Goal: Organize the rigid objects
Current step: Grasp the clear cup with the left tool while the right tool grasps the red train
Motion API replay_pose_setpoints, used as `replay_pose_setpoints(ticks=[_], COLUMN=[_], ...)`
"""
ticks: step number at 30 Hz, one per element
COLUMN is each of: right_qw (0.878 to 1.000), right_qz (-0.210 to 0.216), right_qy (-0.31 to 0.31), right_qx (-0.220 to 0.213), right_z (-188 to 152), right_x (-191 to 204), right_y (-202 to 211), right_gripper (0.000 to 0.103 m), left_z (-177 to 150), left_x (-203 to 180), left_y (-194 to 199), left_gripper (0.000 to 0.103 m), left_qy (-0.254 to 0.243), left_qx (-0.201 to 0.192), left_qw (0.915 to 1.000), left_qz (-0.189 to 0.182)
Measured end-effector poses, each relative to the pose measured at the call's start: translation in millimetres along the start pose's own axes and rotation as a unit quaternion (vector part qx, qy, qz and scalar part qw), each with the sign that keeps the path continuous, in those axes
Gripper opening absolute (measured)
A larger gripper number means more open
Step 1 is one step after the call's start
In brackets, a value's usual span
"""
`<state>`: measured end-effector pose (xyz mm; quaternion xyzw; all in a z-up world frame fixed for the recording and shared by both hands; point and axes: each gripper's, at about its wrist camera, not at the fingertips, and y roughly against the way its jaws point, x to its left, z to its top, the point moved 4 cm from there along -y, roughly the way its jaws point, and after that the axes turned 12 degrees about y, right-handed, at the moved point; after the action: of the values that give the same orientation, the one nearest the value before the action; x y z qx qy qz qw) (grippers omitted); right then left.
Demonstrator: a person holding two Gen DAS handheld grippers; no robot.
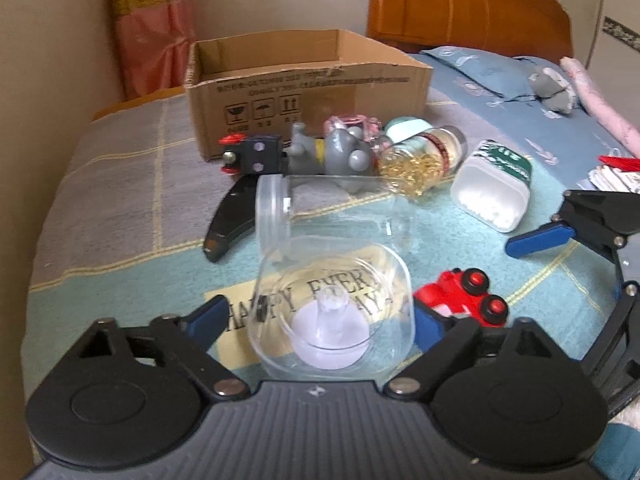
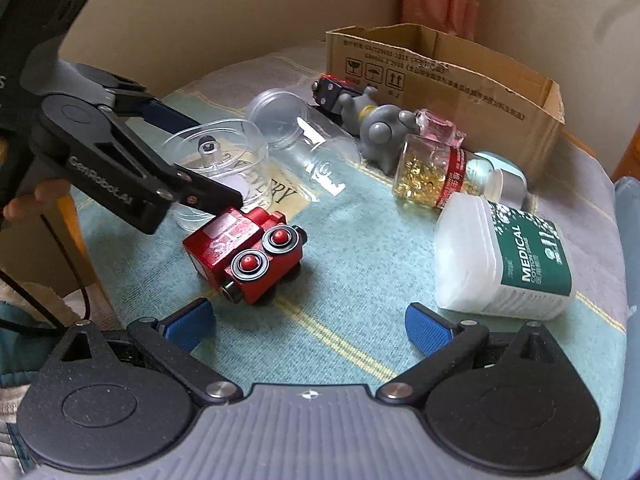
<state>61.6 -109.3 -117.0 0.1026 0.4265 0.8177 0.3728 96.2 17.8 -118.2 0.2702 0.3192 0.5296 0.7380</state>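
Between the blue pads of my left hand-held gripper (image 1: 320,320) sits a clear round container (image 1: 332,280) with a pale knobbed piece inside it. The jaws stand open around it. I see a sliver of bed cover between the left pad and its wall, and I cannot tell whether the right pad touches. Just right of that pad lies a red toy truck (image 1: 460,296). Straight ahead of the gripper a clear jar (image 1: 320,208) lies on its side, mouth to the left. Beyond it come a black toy car (image 1: 256,152), a grey figurine (image 1: 340,156) and a tipped bottle of gold bits (image 1: 420,156). Farther ahead still stands an open cardboard box (image 1: 312,88). Ahead and to the right lies a cotton swab tub (image 1: 496,184). All of this rests on the bed (image 1: 120,200).

From the right wrist, my right hand-held gripper (image 2: 312,328) is spread wide with only the striped cover between its pads. The red truck lies on its side just ahead of the left pad, wheels facing me. The swab tub lies just ahead of the right pad. Ahead and to the left, my left hand-held gripper straddles the round container, one finger on the near side by the truck, the other on the far side. The cardboard box stands well ahead, to the right.
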Motion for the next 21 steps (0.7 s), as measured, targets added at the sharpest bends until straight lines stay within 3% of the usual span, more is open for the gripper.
replay_pose_setpoints(ticks=[3,12,21], right_qw=[1.000,0.999,0.992], right_qz=[0.002,0.019,0.072], right_qy=[0.008,0.030,0.094], right_qx=[-0.019,-0.026,-0.036], right_z=[-2.6,10.8,40.5], right_x=[0.3,5.0,16.5], right_y=[-1.1,-11.2,-33.7], right_gripper=[0.103,0.103,0.103], left_z=[0.3,-4.9,-8.9], left_x=[-0.5,28.5,31.1], left_y=[0.2,9.5,4.2], left_gripper=[0.076,0.076,0.090], left_qy=[0.002,0.042,0.051], left_qx=[0.003,-0.004,0.000], left_qw=[0.9998,0.9987,0.9979], left_qz=[-0.018,0.028,0.039])
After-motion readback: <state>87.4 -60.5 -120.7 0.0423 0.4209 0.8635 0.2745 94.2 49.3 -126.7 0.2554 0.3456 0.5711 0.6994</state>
